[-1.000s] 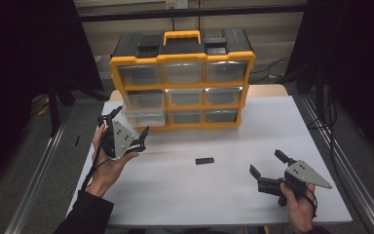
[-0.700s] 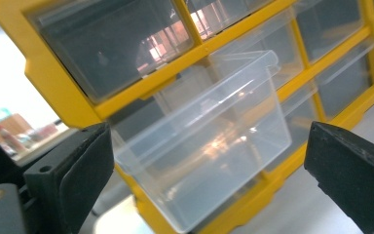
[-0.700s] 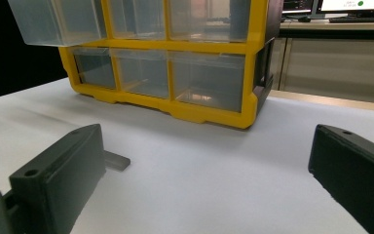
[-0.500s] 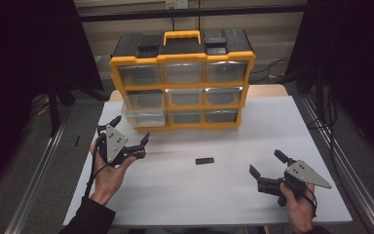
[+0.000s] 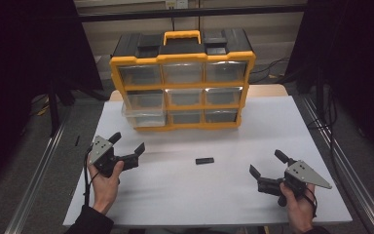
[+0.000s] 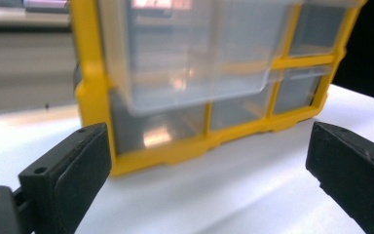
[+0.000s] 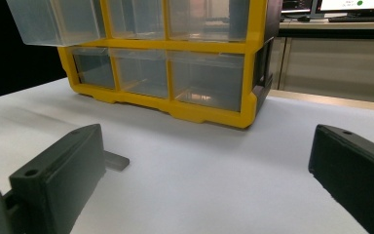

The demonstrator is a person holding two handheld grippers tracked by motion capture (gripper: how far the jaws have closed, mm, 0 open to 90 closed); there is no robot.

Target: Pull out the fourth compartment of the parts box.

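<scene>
A yellow and black organizer with clear drawers stands at the back of the white table. Its middle-left drawer is pulled out; this drawer looms close in the left gripper view. My left gripper is held open in front of that drawer, apart from it, with nothing between its jaws. A small flat black piece lies mid-table. My right gripper rests open near the front right. In the right gripper view the black piece lies just beyond the left jaw.
The organizer has three rows of drawers and a carry handle on top. Dark curtains and metal rails flank the table on both sides. Bare white tabletop lies between the two grippers.
My left gripper has drawn back from the organizer toward the near edge and dropped lower. The right gripper and the black piece have stayed put.
</scene>
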